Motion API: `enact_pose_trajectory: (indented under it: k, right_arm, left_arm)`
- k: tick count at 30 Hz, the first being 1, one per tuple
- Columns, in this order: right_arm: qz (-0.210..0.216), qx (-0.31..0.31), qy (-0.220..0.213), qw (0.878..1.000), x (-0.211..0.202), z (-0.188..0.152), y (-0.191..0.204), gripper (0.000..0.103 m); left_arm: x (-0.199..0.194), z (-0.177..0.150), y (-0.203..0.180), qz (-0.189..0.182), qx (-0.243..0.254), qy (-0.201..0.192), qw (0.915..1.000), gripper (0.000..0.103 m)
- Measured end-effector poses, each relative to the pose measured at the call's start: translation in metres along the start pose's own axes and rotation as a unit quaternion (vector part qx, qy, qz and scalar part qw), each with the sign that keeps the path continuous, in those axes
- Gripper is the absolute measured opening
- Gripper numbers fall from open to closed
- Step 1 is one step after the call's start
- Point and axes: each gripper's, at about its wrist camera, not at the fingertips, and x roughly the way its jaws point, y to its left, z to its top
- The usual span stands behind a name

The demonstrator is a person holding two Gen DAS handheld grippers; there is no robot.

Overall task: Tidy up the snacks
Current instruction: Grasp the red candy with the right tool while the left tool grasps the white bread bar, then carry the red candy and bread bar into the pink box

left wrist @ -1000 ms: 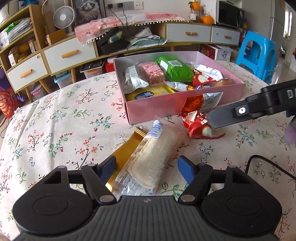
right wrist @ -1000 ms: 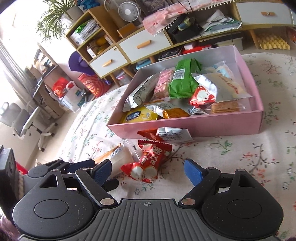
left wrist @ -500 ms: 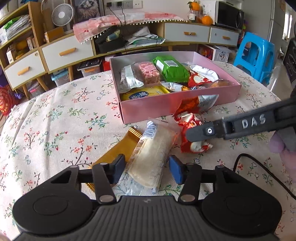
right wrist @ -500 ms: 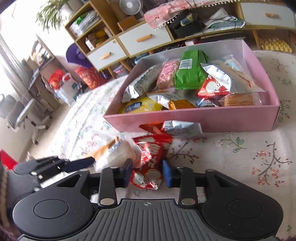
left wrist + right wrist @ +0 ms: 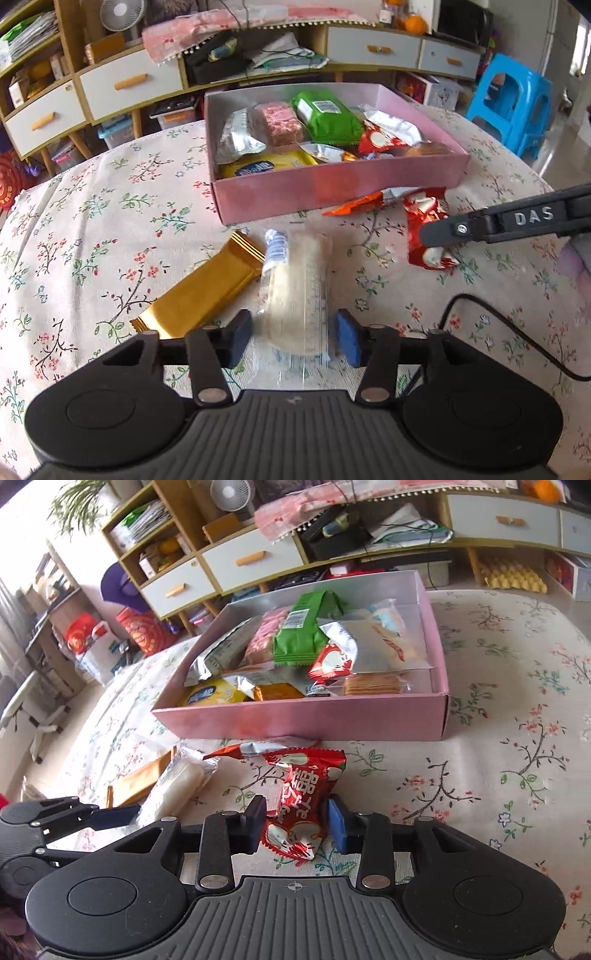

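A pink box (image 5: 332, 184) (image 5: 303, 716) holds several snack packs. My left gripper (image 5: 293, 338) is shut on a clear-wrapped pale pastry (image 5: 299, 280), also seen in the right wrist view (image 5: 177, 790). A gold bar (image 5: 207, 284) lies just left of it. My right gripper (image 5: 298, 823) is shut on a red snack packet (image 5: 301, 797), which also shows in the left wrist view (image 5: 424, 221), held a little off the cloth. An orange-and-silver packet (image 5: 373, 201) (image 5: 266, 749) lies against the box front.
The table has a floral cloth (image 5: 92, 221). A black cable (image 5: 517, 332) runs across it at the right. Wooden drawers and shelves (image 5: 129, 85) stand behind, with a blue stool (image 5: 517, 99) at the far right.
Both grippers have closed on their packs. The right gripper has lifted the red packet and drawn it to the right, away from the box front. The left gripper has pulled back a little.
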Motion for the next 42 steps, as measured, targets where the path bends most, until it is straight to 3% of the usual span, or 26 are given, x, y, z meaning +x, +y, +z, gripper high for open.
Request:
enact_pose_trajectory:
  k: [6, 15, 23, 26, 42]
  right_arm:
    - [0.01, 0.016, 0.0, 1.0, 0.007, 0.003, -0.001, 0.046]
    - [0.004, 0.002, -0.006, 1.0, 0.012, 0.002, 0.002, 0.047]
    - [-0.028, -0.033, -0.011, 0.999, 0.008, -0.001, 0.011, 0.03]
    - [-0.037, -0.041, -0.006, 0.998, 0.006, 0.0, 0.014, 0.026]
    - [-0.023, 0.004, 0.008, 1.0, -0.005, 0.007, 0.0, 0.022]
  left_arm:
    - [0.006, 0.004, 0.0, 0.0, -0.029, -0.013, 0.9995, 0.059]
    - [0.012, 0.007, -0.008, 0.021, -0.032, -0.022, 0.9991, 0.055]
    - [0.011, 0.01, -0.013, 0.031, -0.04, -0.027, 0.9984, 0.031]
    - [0.011, 0.012, -0.014, 0.029, -0.043, -0.024, 0.9984, 0.03]
    - [0.007, 0.017, -0.008, 0.007, -0.074, -0.004, 0.9972, 0.028]
